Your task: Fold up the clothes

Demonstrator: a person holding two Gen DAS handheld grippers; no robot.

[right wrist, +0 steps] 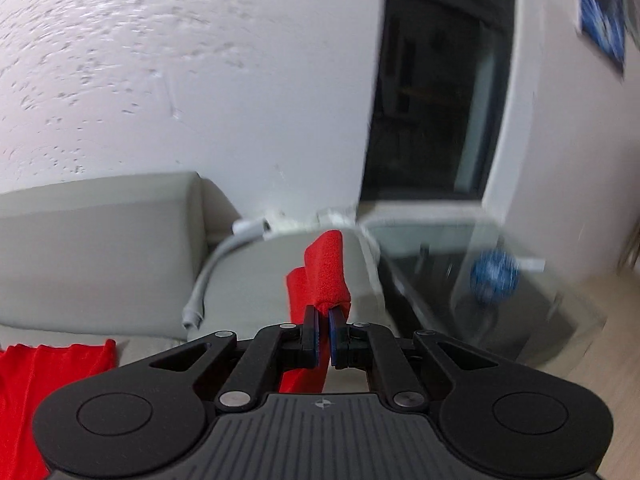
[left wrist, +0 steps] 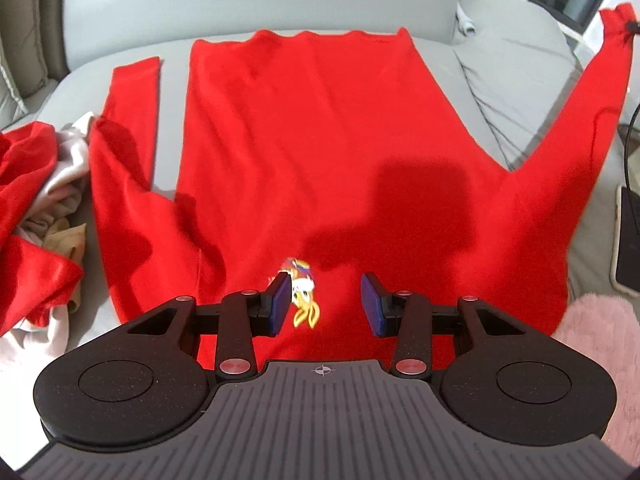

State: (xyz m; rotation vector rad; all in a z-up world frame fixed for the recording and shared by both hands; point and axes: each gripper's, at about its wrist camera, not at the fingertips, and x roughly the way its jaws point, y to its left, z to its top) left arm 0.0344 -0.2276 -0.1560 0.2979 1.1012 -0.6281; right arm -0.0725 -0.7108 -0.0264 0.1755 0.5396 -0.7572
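A red long-sleeved shirt (left wrist: 320,152) lies spread flat on a grey sofa seat (left wrist: 172,32), with a small cartoon print (left wrist: 302,292) near its collar end. My left gripper (left wrist: 326,304) hovers open just above that print, nothing between its blue pads. The shirt's left sleeve (left wrist: 124,128) lies folded alongside the body. The right sleeve (left wrist: 592,96) is lifted up and out to the right. In the right wrist view my right gripper (right wrist: 324,336) is shut on the red sleeve cuff (right wrist: 326,276), which sticks up past the fingertips; the shirt's hem (right wrist: 52,380) shows at lower left.
A heap of red and beige clothes (left wrist: 44,200) sits at the seat's left. A pink fluffy fabric (left wrist: 600,340) and a flat dark device with a cable (left wrist: 630,240) lie at the right. Behind the sofa arm are a white wall, a dark window (right wrist: 436,92) and a glass table (right wrist: 500,280).
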